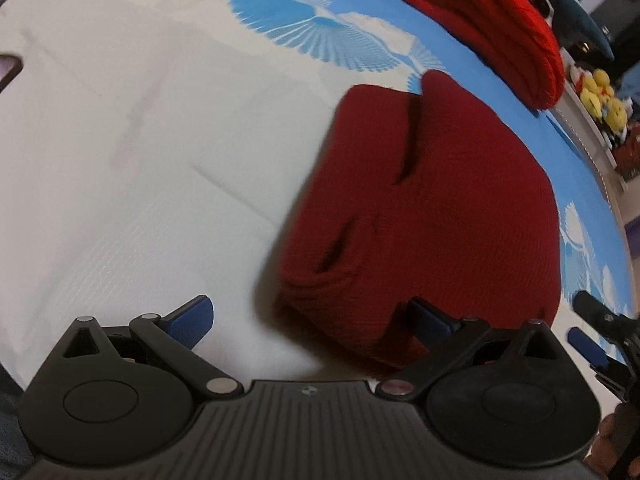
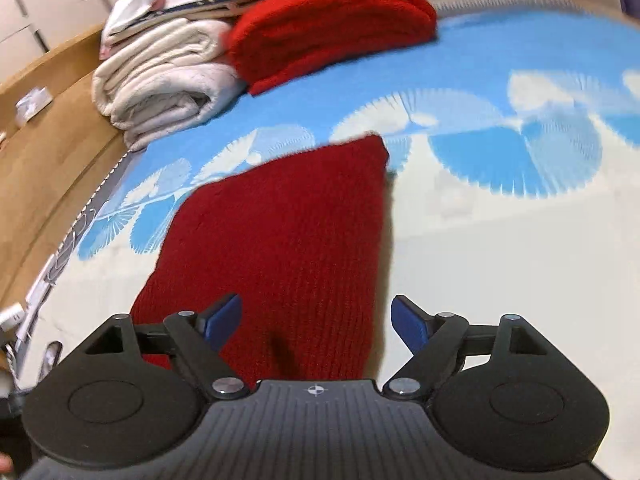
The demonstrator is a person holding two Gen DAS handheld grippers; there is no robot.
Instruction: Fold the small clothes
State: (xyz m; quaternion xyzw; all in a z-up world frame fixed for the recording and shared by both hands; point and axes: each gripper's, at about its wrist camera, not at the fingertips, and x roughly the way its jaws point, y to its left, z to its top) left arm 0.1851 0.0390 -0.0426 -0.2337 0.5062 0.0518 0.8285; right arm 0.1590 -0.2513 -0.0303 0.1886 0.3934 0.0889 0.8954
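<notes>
- The dark red knit garment (image 1: 432, 216) lies on the bed (image 1: 120, 160), on its pale and blue fan-patterned cover, already doubled into a compact block with a couple of creases across its top.
- The left hand-held gripper (image 1: 312, 320) hovers at the garment's near edge with jaws spread wide and nothing in them — one blue pad over the knit, the other over bare cover.
- The right hand-held gripper (image 2: 316, 322) is likewise spread wide and empty, low over the garment's near end.
- Judged from this, a fold is finished or nearly so; next likely comes smoothing, or pinching the near edge for one more fold.
- Farther back, a folded bright red knit (image 2: 332, 20) lies beside folded white cloths (image 2: 160, 80).
</notes>
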